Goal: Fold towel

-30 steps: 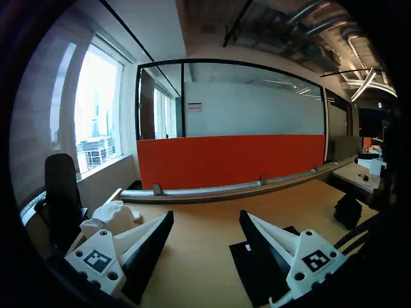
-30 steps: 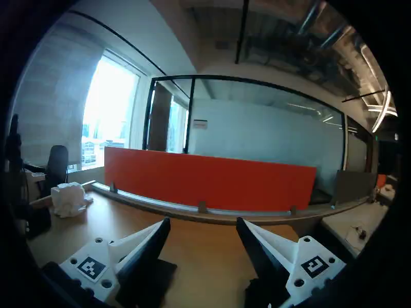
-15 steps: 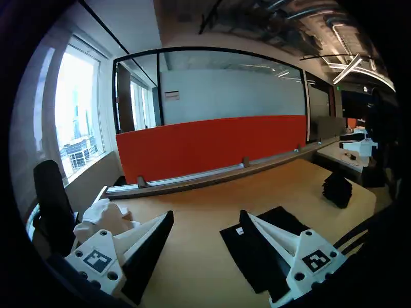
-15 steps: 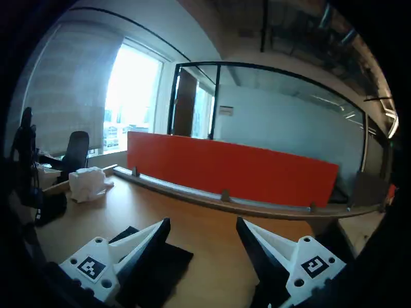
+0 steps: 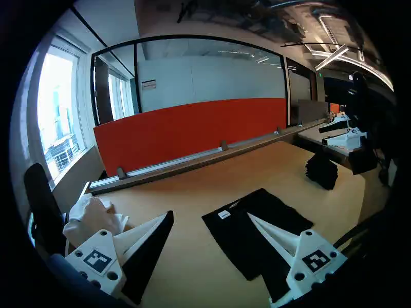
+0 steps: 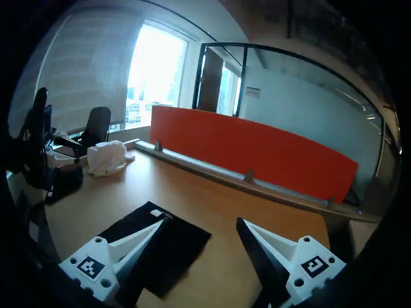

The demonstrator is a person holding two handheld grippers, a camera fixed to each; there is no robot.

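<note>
Both empty claws (image 5: 209, 214) (image 6: 203, 219) wide open over flat black towel (image 5: 267, 205), smooth wooden desk (image 5: 205, 179).

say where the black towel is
In the left gripper view the black towel lies on the desk, lower right, with white cloth to its left.

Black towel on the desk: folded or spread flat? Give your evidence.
Spread flat: the black towel lies as a thin sheet on the desk, white tag showing. Whether it is doubled, cannot tell.
</note>
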